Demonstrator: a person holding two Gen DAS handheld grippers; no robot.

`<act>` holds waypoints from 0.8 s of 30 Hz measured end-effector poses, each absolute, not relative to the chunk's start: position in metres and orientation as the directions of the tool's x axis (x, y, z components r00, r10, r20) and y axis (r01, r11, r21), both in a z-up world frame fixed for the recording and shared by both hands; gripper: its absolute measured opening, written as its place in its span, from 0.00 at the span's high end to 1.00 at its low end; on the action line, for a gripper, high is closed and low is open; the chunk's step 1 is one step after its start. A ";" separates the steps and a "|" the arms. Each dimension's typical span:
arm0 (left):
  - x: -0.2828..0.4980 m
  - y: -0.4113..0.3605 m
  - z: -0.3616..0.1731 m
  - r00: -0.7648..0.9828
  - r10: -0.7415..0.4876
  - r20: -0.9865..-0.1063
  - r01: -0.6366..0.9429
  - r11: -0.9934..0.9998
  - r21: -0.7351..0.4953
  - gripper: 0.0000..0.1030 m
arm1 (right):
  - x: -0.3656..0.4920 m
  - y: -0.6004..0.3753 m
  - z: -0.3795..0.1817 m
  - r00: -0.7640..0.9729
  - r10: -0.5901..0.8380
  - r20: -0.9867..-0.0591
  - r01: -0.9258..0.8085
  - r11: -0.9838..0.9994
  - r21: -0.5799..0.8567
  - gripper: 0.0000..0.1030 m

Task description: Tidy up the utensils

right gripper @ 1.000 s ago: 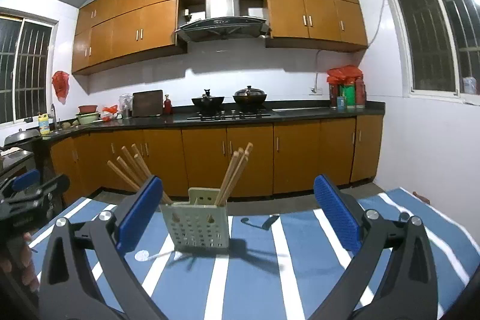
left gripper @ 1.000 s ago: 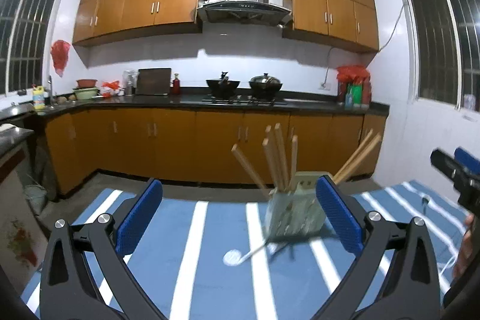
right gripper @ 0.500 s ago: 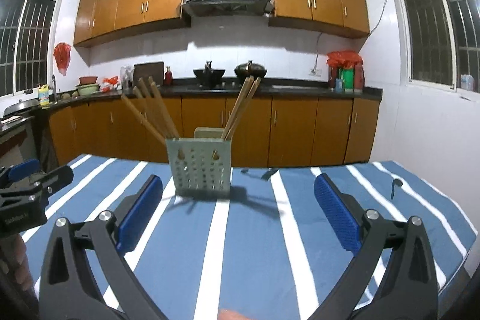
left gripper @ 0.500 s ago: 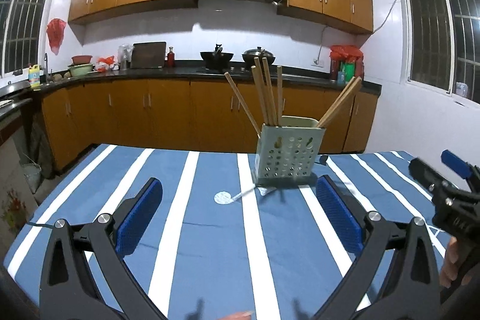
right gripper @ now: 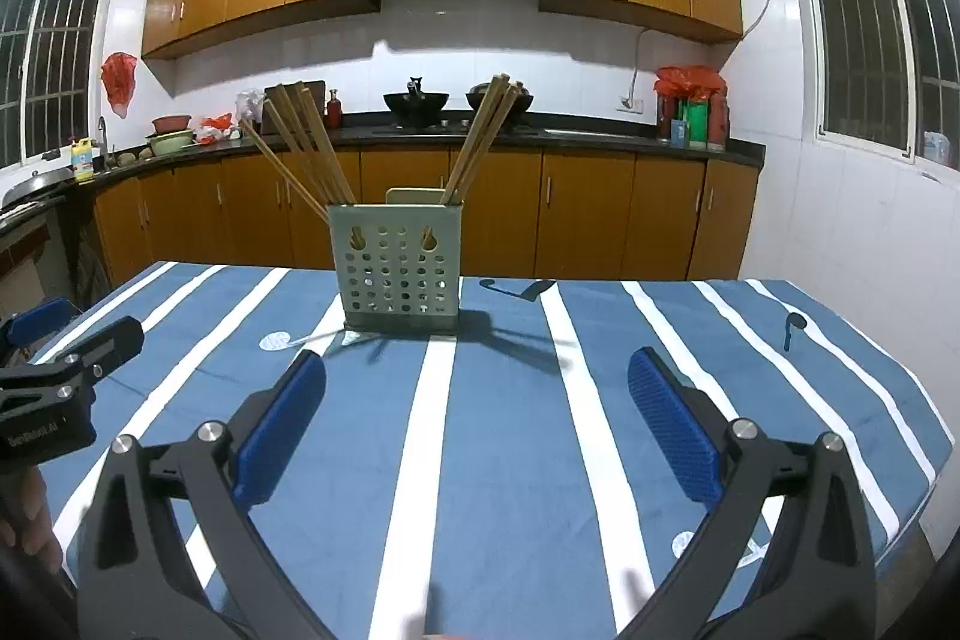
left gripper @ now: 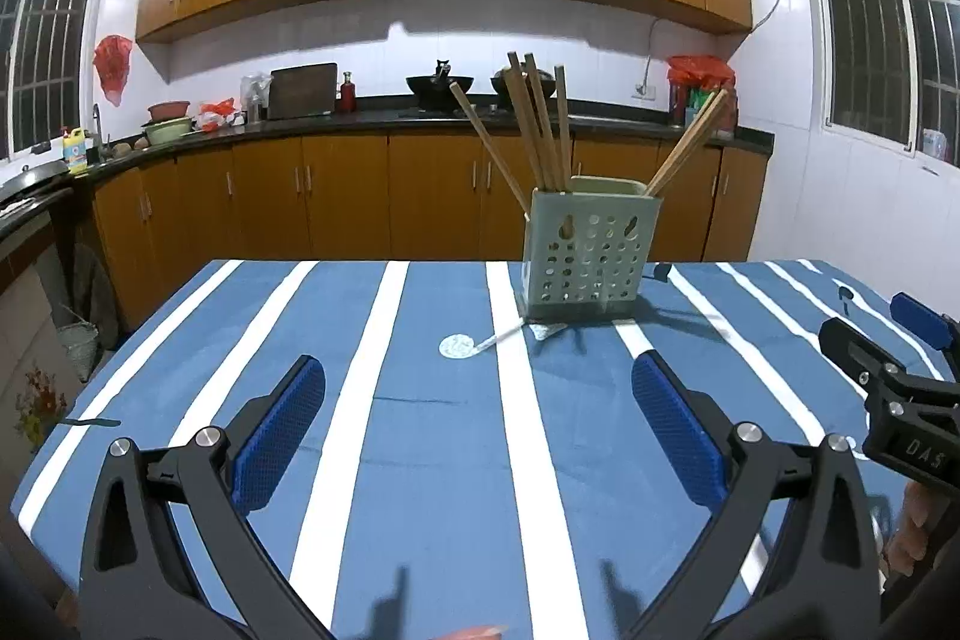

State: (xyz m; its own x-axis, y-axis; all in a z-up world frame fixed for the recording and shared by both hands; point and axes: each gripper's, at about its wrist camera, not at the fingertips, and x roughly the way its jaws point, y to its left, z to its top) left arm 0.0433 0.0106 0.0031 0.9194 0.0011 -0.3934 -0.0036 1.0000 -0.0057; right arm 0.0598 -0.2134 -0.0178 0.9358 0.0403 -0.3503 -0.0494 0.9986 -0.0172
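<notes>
The left gripper was spread wide, its blue pads well apart and holding nothing. The right gripper stood just as wide and bare, level beside it, with a hand partly visible behind it.

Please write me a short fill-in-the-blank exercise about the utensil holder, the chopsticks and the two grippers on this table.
1. The wooden chopsticks stand inside the perforated utensil holder, which sits on a tablecloth striped white and ____.
2. The fingers of the right gripper are ____ and hold nothing.
3. The left gripper holds ____ between its fingers.
4. A white spoon lies on the cloth with its handle end next to the ____.

Missing words: blue; open; nothing; holder
</notes>
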 end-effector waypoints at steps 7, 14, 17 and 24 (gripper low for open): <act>0.044 0.010 0.002 0.915 0.003 -0.404 -0.006 1.000 -0.007 0.02 | 0.063 -0.219 -0.021 0.930 0.036 -0.366 -0.039 0.999 -0.001 0.04; 0.045 0.007 -0.002 0.907 -0.001 -0.420 0.001 1.000 -0.002 0.02 | 0.063 -0.220 -0.025 0.926 0.035 -0.377 -0.037 0.999 -0.001 0.04; 0.045 0.005 -0.003 0.905 0.001 -0.426 0.000 1.000 0.003 0.02 | 0.064 -0.219 -0.027 0.924 0.034 -0.382 -0.038 0.999 -0.002 0.04; 0.047 0.004 -0.004 0.902 0.000 -0.432 0.003 1.000 0.006 0.02 | 0.065 -0.219 -0.029 0.922 0.033 -0.385 -0.037 0.999 -0.002 0.04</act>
